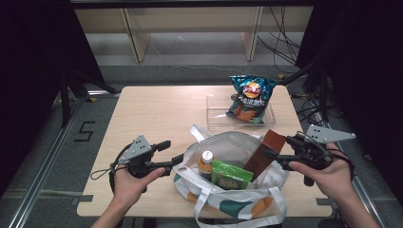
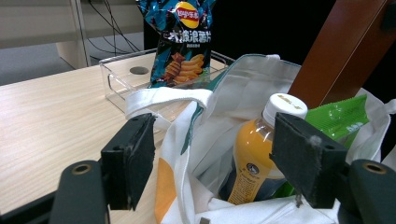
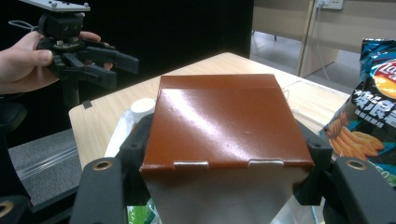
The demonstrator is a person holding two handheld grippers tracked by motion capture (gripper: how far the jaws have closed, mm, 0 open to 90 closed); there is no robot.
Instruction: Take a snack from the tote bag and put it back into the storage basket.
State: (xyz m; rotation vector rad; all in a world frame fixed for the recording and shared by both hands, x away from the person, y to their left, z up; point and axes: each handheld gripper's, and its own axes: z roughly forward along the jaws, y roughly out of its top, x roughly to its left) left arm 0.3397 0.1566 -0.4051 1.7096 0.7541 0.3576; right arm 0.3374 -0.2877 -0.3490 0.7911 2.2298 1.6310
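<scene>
While tilted over the tote bag (image 1: 228, 164), brown box (image 1: 263, 153) pinched by right gripper (image 1: 280, 158) jaws, left gripper (image 1: 175, 153) jaws spread.

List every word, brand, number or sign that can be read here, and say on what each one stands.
"5": marking on the floor left of the table.
"Lay's" logo: chip bag.
Chinese characters under that logo: too blurred to read.
Orange juice bottle label: unreadable.
Green packet print: unreadable.

High cam looked down on whole table (image 1: 152, 114). Gripper cams sat low & close, facing each other across tote bag (image 1: 237, 190); both caught chip bag (image 2: 182, 42).
</scene>
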